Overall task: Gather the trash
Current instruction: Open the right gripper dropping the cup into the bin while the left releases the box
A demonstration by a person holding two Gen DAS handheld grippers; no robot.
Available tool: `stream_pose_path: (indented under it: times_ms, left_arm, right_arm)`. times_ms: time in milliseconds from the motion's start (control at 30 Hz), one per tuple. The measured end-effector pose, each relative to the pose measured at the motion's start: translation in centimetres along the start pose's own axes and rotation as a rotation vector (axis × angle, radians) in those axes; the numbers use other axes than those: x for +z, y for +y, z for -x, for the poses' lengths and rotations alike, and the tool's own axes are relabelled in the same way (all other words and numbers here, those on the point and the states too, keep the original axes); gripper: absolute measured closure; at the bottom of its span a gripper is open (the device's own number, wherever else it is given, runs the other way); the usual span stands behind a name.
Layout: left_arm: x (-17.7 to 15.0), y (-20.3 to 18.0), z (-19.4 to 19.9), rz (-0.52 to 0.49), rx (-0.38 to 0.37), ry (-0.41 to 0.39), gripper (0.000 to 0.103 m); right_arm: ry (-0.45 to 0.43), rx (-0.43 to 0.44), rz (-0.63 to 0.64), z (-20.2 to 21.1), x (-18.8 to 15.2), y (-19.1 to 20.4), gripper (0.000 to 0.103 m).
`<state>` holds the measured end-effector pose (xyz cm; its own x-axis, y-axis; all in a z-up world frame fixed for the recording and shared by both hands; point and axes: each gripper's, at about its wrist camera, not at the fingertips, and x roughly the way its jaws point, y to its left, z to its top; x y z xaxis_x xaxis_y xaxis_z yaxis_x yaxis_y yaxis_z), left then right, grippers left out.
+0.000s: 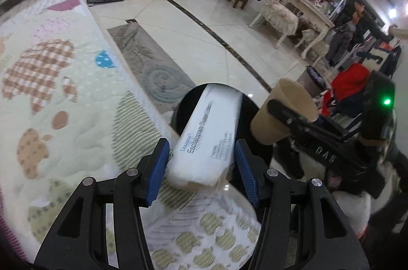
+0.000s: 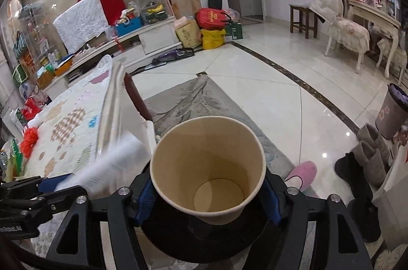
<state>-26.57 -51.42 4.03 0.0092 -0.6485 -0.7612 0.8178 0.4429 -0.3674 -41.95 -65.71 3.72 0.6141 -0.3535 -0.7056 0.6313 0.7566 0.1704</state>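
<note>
Left wrist view: the left gripper (image 1: 201, 168) has a white medicine box (image 1: 206, 135) between its parted blue pads, above a black bin (image 1: 251, 114). Beside it, the right gripper (image 2: 207, 196) brackets a paper cup (image 2: 207, 168); actual pad contact is unclear.

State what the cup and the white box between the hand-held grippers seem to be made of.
Tan open-topped cup: likely paper, matte; a thin rolled rim and a seamed disc bottom show inside.
White printed rectangular box: probably thin cardboard, smooth white outside; a brown raw flap shows at its open near end.
</note>
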Motion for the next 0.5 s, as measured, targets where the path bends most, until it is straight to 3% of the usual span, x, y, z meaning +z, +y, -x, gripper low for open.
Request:
stream_pose_path:
  times_ms: [33,67,267,500]
  left_arm:
    - [0.0,0.0,0.0,0.006,-0.012,0.002,0.042]
    - [-0.1,0.2,0.0,0.015,-0.021,0.002,0.041]
    - [-0.6,0.7,1.0,0.033,0.000,-0.007,0.041]
    - [-2.1,1.4,3.8,0.015,0.126,-0.079,0.041]
  right_arm:
    - [0.001,0.001,-0.008,-0.1,0.0,-0.2,0.014]
    - [-0.001,0.001,-0.015,-0.2,-0.1,-0.4,0.012]
    - [0.008,0.014,-0.027,-0.1,-0.6,-0.4,0.012]
    - [-0.004,0.046,-0.015,0.7,-1.1,1.2,0.012]
